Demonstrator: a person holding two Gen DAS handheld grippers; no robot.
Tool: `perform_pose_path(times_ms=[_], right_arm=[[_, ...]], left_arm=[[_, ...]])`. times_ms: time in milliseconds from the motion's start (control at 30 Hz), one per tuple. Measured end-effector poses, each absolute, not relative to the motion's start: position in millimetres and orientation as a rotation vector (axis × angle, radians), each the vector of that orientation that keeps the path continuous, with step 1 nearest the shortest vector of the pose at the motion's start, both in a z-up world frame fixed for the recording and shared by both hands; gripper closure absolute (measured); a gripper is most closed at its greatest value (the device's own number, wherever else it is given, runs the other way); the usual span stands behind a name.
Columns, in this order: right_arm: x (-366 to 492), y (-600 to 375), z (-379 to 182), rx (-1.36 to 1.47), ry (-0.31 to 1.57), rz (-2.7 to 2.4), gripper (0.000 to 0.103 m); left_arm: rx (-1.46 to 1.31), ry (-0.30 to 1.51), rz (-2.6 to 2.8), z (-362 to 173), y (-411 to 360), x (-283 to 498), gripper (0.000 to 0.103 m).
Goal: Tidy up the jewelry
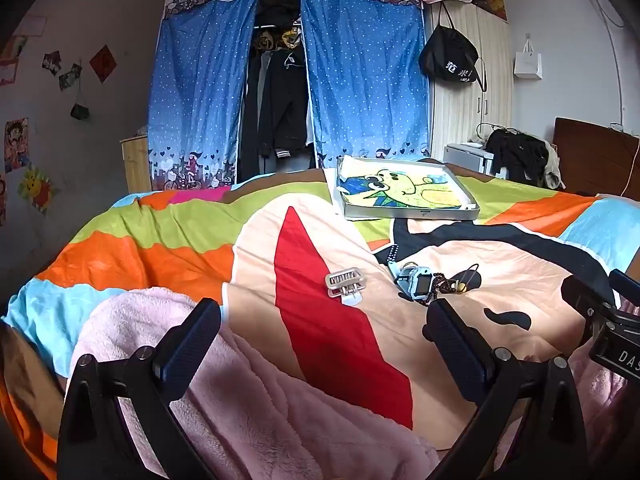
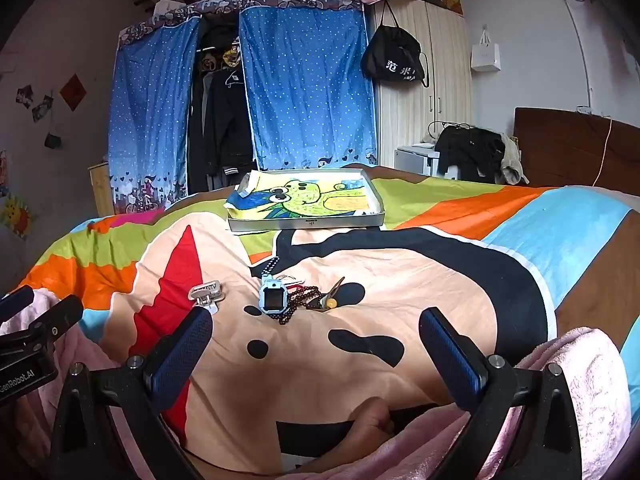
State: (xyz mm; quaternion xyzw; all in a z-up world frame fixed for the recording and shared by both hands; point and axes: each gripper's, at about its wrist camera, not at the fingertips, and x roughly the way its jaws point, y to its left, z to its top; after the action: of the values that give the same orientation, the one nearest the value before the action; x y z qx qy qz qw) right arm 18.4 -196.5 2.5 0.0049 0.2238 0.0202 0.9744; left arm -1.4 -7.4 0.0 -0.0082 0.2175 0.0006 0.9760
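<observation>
Both claws, left (image 1: 322,330) and right (image 2: 316,334), spread wide, nothing between them, hovering over the quilt (image 2: 420,276). Ahead of both, apart: hair clip (image 2: 207,293), rigid and light, take across its body. Watch (image 2: 273,298) beside tangled beads (image 2: 304,298): beads limp, likely to snag; grip the watch case. Beyond lies the tray (image 2: 308,222).
</observation>
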Motion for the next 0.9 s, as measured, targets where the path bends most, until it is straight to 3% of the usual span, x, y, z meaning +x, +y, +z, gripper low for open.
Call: perform_pose_path(times_ms=[900], right_arm=[[18.0,-195.0,4.0,0.014,0.451,0.041,0.0]], left_arm=[[-0.013,0.435,-0.005,3.3,-6.9,-1.4,0.002]])
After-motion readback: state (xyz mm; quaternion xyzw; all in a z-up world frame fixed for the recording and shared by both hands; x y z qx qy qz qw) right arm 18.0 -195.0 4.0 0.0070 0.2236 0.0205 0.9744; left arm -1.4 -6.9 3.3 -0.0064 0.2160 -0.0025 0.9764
